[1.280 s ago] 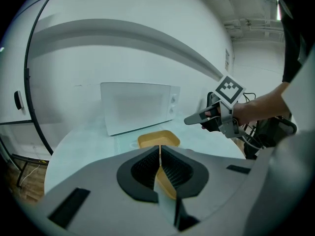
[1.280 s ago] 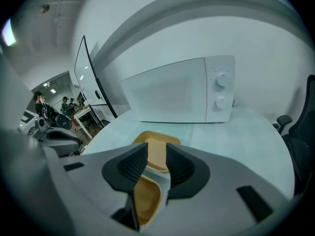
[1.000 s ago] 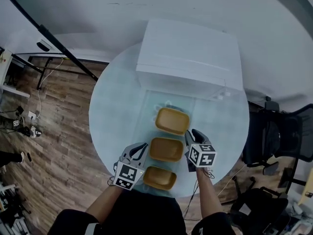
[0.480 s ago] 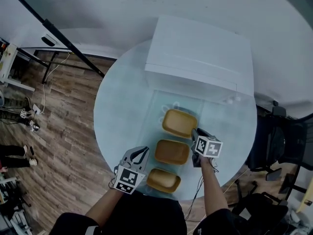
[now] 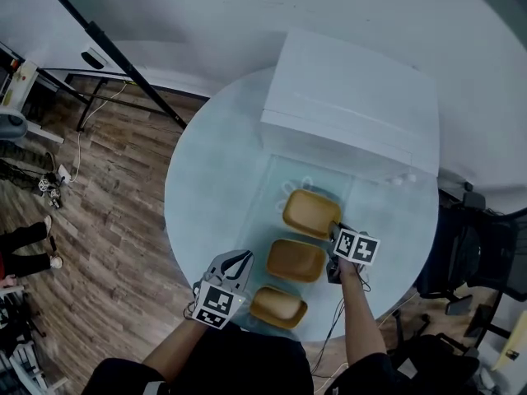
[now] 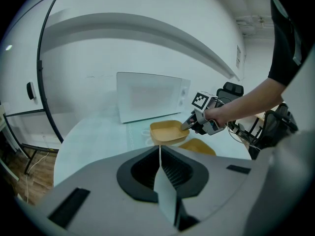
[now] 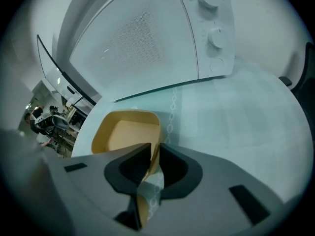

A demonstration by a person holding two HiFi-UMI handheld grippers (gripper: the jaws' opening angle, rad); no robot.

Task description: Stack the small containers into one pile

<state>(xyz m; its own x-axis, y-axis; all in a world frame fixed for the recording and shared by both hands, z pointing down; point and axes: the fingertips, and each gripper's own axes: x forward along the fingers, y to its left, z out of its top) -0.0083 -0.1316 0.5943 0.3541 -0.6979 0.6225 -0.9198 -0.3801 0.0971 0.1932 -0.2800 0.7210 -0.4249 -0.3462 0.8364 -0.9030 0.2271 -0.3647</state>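
Three items stood in row on surface. Left tongs: together, empty, beside near container. Middle container: untouched. Far container: rim was pinched in right tongs, jaws just closing on it. Advised: firm grip, level lift, squarely into middle container.

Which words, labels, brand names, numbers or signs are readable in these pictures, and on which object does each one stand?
No readable text anywhere.
Left marker cube and right marker cube: black-and-white square patterns only, no letters or digits.
Microwave, dials: any markings around them are too blurred to read.
Table: a row of pale loops, a pattern, not writing.
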